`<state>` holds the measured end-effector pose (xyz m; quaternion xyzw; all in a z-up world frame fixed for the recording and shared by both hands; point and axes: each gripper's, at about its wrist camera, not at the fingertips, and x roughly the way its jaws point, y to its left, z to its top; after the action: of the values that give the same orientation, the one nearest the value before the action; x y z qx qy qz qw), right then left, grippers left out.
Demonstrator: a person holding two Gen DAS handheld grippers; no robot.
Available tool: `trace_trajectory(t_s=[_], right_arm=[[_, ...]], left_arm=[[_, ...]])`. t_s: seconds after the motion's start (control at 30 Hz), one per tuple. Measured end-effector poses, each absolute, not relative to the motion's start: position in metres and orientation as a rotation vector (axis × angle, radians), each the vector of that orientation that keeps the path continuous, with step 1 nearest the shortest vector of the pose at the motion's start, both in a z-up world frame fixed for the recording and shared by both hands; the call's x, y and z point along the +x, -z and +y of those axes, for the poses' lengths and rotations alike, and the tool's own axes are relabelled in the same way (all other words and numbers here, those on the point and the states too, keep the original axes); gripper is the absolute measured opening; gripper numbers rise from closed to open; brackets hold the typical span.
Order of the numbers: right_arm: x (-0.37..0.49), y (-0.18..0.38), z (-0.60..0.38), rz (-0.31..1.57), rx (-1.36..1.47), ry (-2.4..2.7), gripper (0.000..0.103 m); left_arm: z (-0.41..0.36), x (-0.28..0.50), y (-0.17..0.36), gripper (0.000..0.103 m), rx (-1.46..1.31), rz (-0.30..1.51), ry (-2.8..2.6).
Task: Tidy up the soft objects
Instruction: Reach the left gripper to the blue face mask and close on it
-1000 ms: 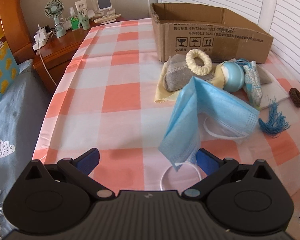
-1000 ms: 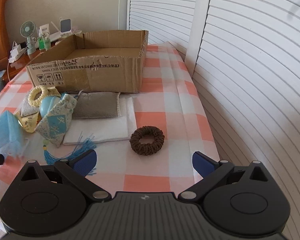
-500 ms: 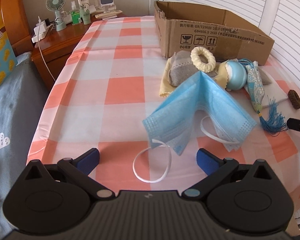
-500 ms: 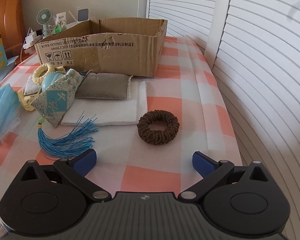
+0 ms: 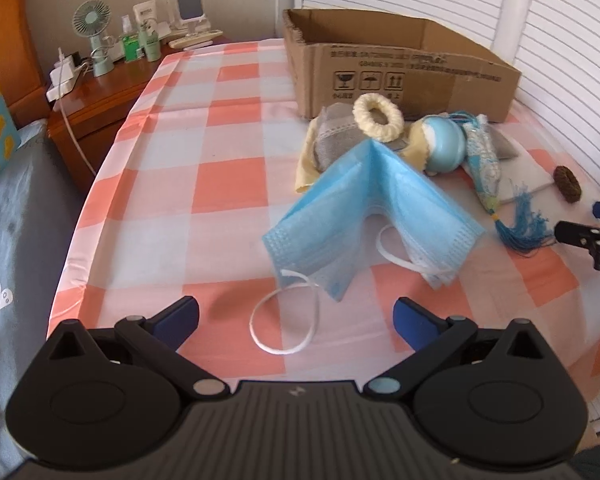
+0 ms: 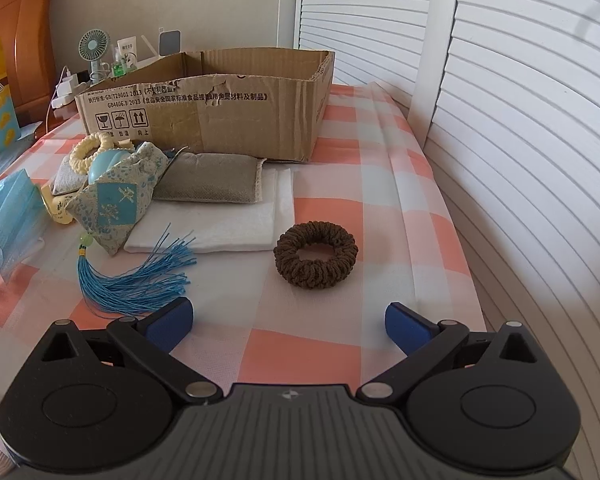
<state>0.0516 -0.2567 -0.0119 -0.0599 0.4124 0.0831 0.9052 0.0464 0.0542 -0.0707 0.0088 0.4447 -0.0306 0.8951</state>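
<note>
A blue face mask (image 5: 374, 208) lies tented on the checked cloth, its white ear loop just ahead of my open left gripper (image 5: 296, 316). Behind it sit a cream scrunchie (image 5: 378, 117), a grey pouch (image 5: 332, 140), a blue ball (image 5: 444, 146) and a patterned sachet with a blue tassel (image 6: 116, 208). A brown scrunchie (image 6: 316, 254) rests on the cloth ahead of my open right gripper (image 6: 288, 320), beside a white folded cloth (image 6: 220, 220) and a grey pad (image 6: 212, 180). An open cardboard box (image 6: 220, 108) stands at the back.
A wooden nightstand (image 5: 96, 100) at the left carries a small fan (image 5: 94, 28), bottles and a charger. White louvred doors (image 6: 520, 120) run along the right edge of the table. A grey bedcover (image 5: 8, 220) lies to the left.
The mask was let go and now lies on the cloth; my left gripper has drawn back from it. My right gripper has moved closer to the brown scrunchie.
</note>
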Motion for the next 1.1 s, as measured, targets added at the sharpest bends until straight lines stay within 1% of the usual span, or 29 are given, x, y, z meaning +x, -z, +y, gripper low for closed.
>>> trace_trajectory(t_s=[0.2,0.33,0.47,0.57,0.83,0.87,1.1], right_arm=[[0.051,0.012,-0.257,0.852,-0.122,-0.172,0.103],[0.05,0.012,-0.257,0.847,-0.121,-0.173,0.103],[0.049,0.012,-0.257,0.845,-0.121,-0.174,0.103],[0.049,0.012,-0.258,0.848,-0.122,-0.18,0.103],[0.048,0.012,-0.259,0.838,-0.123,-0.186,0.103],[0.047,0.012,-0.259,0.835,-0.123,-0.187,0.103],[0.046,0.013,-0.259,0.833,-0.124,-0.188,0.103]], left_arm=[[0.035,0.038,0.03,0.102,0.085,0.802,0.181],[0.017,0.059,0.015,0.102,0.125,0.743,0.198],[-0.005,0.085,0.029,0.102,0.181,0.762,0.197],[-0.01,0.091,0.044,0.102,0.22,0.799,0.171],[0.02,0.081,0.056,0.102,0.142,0.844,0.138],[0.023,0.081,0.057,0.1,0.132,0.848,0.144],[0.027,0.074,0.057,0.099,0.1,0.812,0.193]])
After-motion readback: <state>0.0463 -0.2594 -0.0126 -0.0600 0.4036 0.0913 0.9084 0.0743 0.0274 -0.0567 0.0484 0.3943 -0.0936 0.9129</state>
